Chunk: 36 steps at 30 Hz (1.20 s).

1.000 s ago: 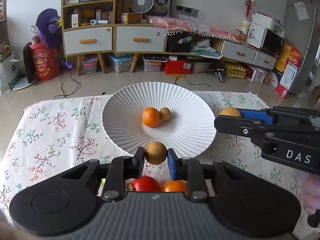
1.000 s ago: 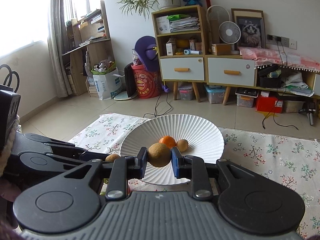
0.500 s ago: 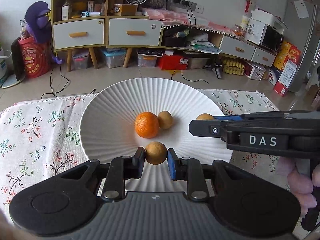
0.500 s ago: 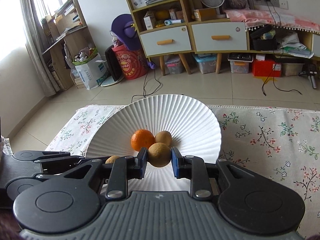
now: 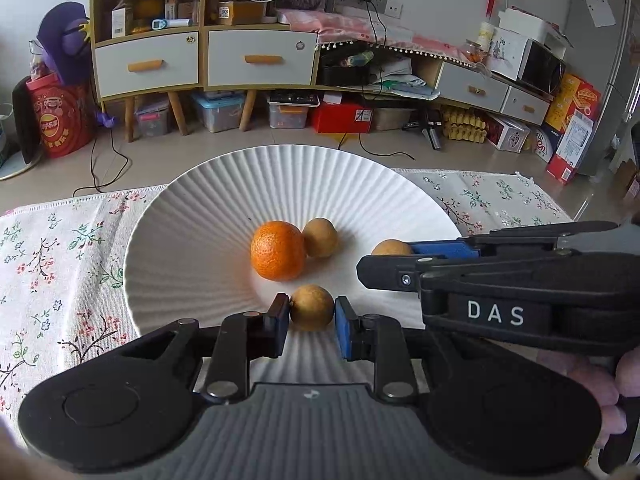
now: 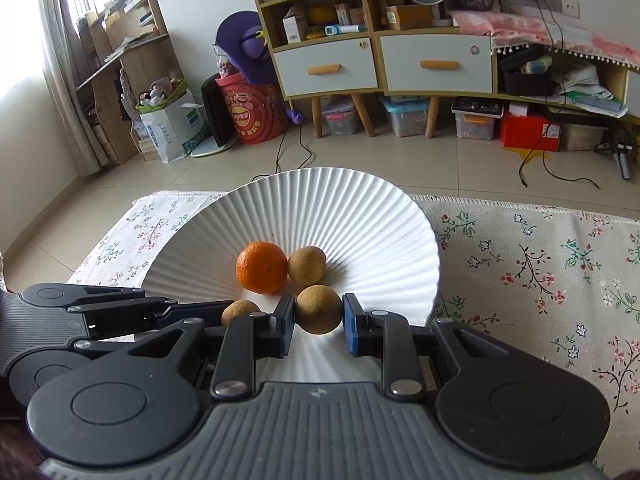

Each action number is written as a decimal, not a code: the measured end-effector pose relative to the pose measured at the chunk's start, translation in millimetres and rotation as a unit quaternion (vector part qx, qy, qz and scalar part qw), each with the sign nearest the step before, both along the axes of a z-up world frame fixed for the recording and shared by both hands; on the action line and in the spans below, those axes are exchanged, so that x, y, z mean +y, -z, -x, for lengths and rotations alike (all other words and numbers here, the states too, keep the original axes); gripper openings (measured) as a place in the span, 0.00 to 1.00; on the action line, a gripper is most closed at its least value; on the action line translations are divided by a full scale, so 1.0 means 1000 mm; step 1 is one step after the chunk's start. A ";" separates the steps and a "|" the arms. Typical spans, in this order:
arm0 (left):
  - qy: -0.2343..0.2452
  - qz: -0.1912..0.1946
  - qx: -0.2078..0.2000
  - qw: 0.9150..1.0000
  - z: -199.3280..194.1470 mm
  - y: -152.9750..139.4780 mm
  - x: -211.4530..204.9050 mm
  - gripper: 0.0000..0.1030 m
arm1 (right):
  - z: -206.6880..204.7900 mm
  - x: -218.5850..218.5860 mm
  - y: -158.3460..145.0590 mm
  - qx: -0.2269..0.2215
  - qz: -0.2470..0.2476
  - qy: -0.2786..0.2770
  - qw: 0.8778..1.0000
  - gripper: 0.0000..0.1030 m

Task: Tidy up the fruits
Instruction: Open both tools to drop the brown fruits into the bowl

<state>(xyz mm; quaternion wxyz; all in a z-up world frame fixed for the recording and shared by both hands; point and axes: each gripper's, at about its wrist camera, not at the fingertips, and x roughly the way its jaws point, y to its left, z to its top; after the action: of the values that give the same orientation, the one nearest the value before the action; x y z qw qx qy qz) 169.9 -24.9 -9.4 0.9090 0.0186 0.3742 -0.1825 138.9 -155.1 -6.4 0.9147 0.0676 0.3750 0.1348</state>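
Grippers (image 5: 312, 314) (image 6: 319, 314) clamping brown fruits (image 5: 311, 307) (image 6: 319, 309)

One orange (image 5: 277, 251), three brown round fruits (image 5: 319, 237), one white plate (image 5: 200, 216), two tongs (image 5: 312, 316).

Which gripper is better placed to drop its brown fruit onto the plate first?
Left, marginally. The left gripper and the right gripper each clamp a brown fruit over the white plate, but the right's sits close beside the orange.

Tiled floor (image 6: 400, 160), cluttered cabinets (image 6: 380, 60), seemingly daylit window (image 6: 24, 20).
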 end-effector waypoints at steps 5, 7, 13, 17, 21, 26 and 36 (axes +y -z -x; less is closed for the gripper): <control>-0.004 0.001 -0.002 1.000 0.000 -0.001 -0.001 0.17 | -0.001 -0.001 -0.002 -0.001 0.002 0.003 1.000 0.25; -0.003 0.001 -0.002 1.000 0.002 -0.002 0.000 0.21 | 0.001 -0.003 -0.005 -0.007 0.000 0.005 1.000 0.27; -0.008 -0.003 -0.009 1.000 0.009 -0.009 0.005 0.45 | 0.008 -0.008 -0.015 -0.016 -0.005 0.009 1.000 0.40; -0.011 -0.008 -0.020 1.000 0.018 -0.019 0.007 0.60 | 0.015 -0.011 -0.022 -0.023 -0.013 0.013 1.000 0.53; -0.011 -0.010 -0.028 0.999 0.029 -0.027 0.008 0.74 | 0.025 -0.015 -0.028 -0.027 -0.014 0.016 0.999 0.60; -0.008 -0.015 -0.028 0.999 0.042 -0.035 0.010 0.86 | 0.038 -0.021 -0.036 -0.036 -0.014 0.025 0.999 0.78; -0.016 -0.025 -0.017 0.999 0.067 -0.038 0.020 0.92 | 0.062 -0.023 -0.041 -0.047 -0.003 0.042 0.998 0.92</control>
<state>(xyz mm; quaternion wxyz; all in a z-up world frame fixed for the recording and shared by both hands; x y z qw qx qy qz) 103.1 -4.5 29.0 0.9174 0.0389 0.3630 -0.1584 76.6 -177.6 34.4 0.9361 0.0794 0.3277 0.1004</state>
